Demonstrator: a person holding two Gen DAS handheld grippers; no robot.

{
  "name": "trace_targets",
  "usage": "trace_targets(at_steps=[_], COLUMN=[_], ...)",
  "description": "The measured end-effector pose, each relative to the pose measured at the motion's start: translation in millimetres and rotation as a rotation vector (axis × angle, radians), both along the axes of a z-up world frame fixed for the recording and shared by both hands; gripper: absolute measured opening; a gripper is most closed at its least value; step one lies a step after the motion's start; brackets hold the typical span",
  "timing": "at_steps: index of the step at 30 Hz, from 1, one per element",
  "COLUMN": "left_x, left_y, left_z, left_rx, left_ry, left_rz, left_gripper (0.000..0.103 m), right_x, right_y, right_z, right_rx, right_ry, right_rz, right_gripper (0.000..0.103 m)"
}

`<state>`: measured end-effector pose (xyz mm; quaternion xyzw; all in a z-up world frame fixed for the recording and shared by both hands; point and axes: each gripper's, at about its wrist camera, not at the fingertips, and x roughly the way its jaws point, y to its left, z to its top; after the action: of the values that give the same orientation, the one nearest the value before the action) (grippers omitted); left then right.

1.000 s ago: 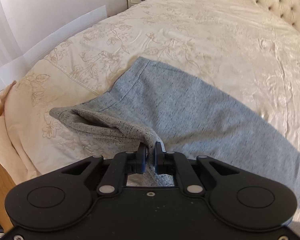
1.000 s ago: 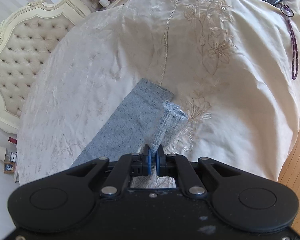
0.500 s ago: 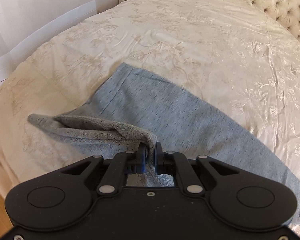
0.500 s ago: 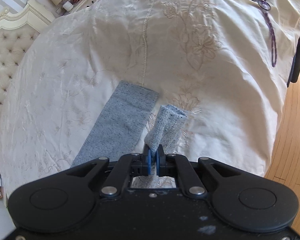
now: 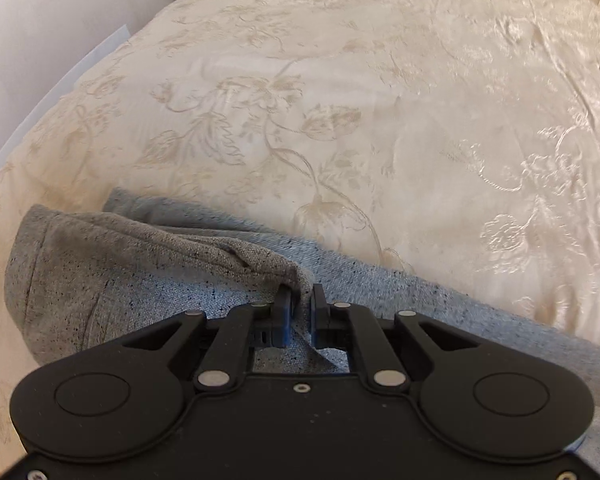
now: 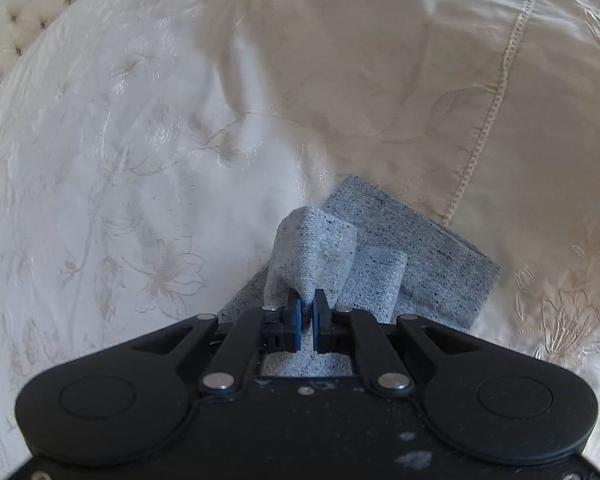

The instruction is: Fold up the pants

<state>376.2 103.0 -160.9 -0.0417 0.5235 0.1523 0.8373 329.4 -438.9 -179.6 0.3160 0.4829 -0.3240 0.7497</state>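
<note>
- Left gripper (image 5: pixel 300 300) is pinching the grey pants (image 5: pixel 120 276) (a bunched fold).
- Right gripper (image 6: pixel 306 308) is clamping a pant-leg end over the bedspread (image 6: pixel 140 120).

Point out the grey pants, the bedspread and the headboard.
Grey speckled knit pants (image 5: pixel 112 280): left wrist view, bunched waist end.
Cream embroidered satin bedspread (image 5: pixel 340 100): left wrist view, bare floral middle.
Cream tufted headboard (image 6: pixel 16 0): right wrist view, buttoned padding.

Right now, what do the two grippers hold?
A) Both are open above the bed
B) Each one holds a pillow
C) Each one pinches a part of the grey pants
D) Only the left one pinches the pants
C: the left gripper and the right gripper are each shut on a fold of the grey pants over the bed cover.
</note>
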Motion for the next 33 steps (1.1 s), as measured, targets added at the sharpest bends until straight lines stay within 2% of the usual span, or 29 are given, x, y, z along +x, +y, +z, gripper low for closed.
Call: trace_targets(at_steps=[2, 4, 6, 8, 11, 16, 19, 21, 26, 30, 33], left_x=[8.9, 15.3, 19.5, 23.6, 30.6, 29.4, 18.7, 11.0, 6.9, 11.0, 3.8], left_y=[1.9, 6.1, 8.5, 8.5, 11.1, 18.9, 16.1, 12.7, 8.2, -0.3, 3.8], left_z=[-10.6, -20.0, -26.7, -30.6, -34.7, -30.7, -14.4, -0.2, 23.1, 35.8, 45.2], left_rx=[-0.014, -0.039, -0.052, -0.052, -0.065, -0.111, -0.068, -0.012, 0.104, 0.252, 0.281], left_ry=[0.025, 0.047, 0.063, 0.072, 0.075, 0.062, 0.045, 0.015, -0.017, -0.011, -0.023], left_rz=[0.02, 0.044, 0.055, 0.053, 0.074, 0.165, 0.161, 0.143, 0.151, 0.219, 0.293], left_gripper=[0.014, 0.016, 0.018, 0.019, 0.02, 0.026, 0.036, 0.049, 0.051, 0.051, 0.051], right_x=[9.1, 15.5, 14.0, 1.4, -24.4, -66.9, -82.3, -86.7, -73.9, -46.7, -26.6], right_y=[-1.6, -2.9, -2.4, -4.0, -4.8, 0.6, -0.3, -5.0, -17.6, -32.2, -44.7], right_z=[-9.2, -9.0, 4.1, 18.9, 39.2, 46.9, 32.5, 16.6, -6.8, -14.4, -19.8], right_rx=[0.014, 0.019, -0.015, -0.018, -0.012, -0.028, -0.03, -0.008, 0.048, 0.101, 0.152], right_ry=[-0.011, -0.029, -0.065, -0.122, -0.175, -0.149, -0.109, -0.084, -0.09, -0.103, -0.103], right_rz=[0.05, 0.105, 0.125, 0.107, 0.081, 0.075, 0.08, 0.082, 0.117, 0.143, 0.158], right_gripper=[0.017, 0.02, 0.023, 0.03, 0.031, 0.031, 0.031, 0.033, 0.033, 0.033, 0.033])
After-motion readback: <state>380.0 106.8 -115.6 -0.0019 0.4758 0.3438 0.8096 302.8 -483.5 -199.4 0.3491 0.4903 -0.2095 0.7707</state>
